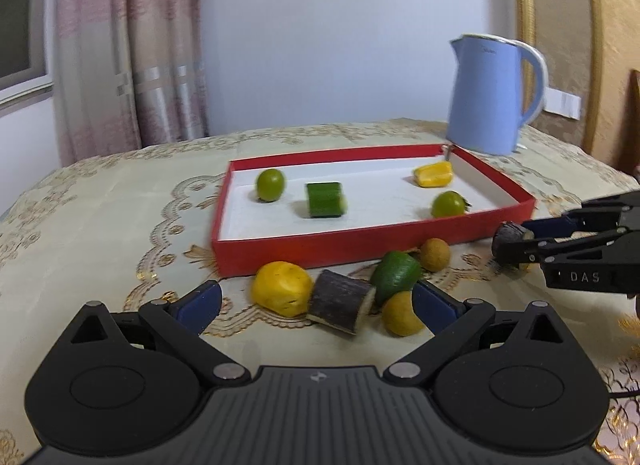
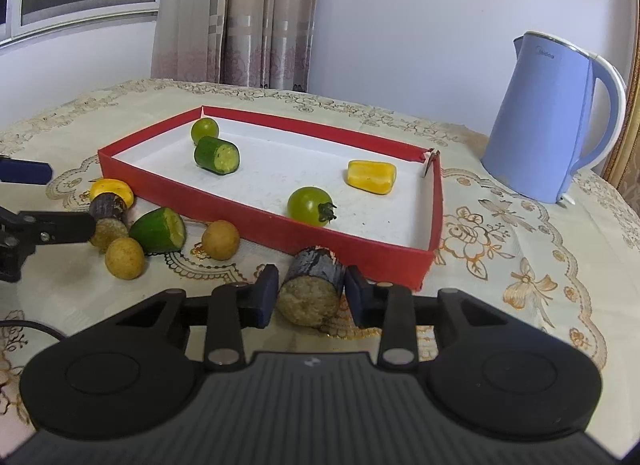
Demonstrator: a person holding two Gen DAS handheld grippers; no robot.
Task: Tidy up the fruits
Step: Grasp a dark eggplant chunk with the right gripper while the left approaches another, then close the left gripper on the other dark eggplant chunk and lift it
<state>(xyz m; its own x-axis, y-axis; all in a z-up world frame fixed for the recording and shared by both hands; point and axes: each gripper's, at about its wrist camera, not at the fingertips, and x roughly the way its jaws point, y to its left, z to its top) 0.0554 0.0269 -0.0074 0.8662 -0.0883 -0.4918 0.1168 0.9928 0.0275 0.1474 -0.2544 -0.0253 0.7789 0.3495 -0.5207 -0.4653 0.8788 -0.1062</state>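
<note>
Right gripper (image 2: pixel 311 294) sits low over the tablecloth (image 2: pixel 520 233), jaws at a narrow gap bracketing a dark-skinned eggplant piece (image 2: pixel 312 291) that lies just outside the near wall of the red tray (image 2: pixel 360 253); both pads look close to its sides, but contact cannot be confirmed, and the piece appears to rest on the cloth. In the left wrist view the same right gripper (image 1: pixel 516 243) enters from the right edge with the dark piece (image 1: pixel 506 237) at its tips. Left gripper (image 1: pixel 316 305) is spread wide, holding nothing, its blue pads either side of a loose cluster in front of the tray: a yellow chunk (image 1: pixel 282 293), a second eggplant piece (image 1: pixel 342 301), a green cucumber end (image 1: pixel 396 277), a round yellow fruit (image 1: pixel 402 315) and a tan round fruit (image 1: pixel 435 254) nearer the tray wall. Inside the tray, well apart from one another on the white floor: a green tomato (image 1: pixel 270 184) at far left, a cucumber section (image 1: pixel 325 200) beside it, a yellow pepper piece (image 1: pixel 434 174) toward the far right corner, and a second green tomato (image 1: pixel 449 204) with its stem near the front wall. A blue kettle (image 1: pixel 490 95) stands upright on the cloth behind the tray's far right corner. Curtain (image 1: pixel 132 57) hangs behind the table.
</note>
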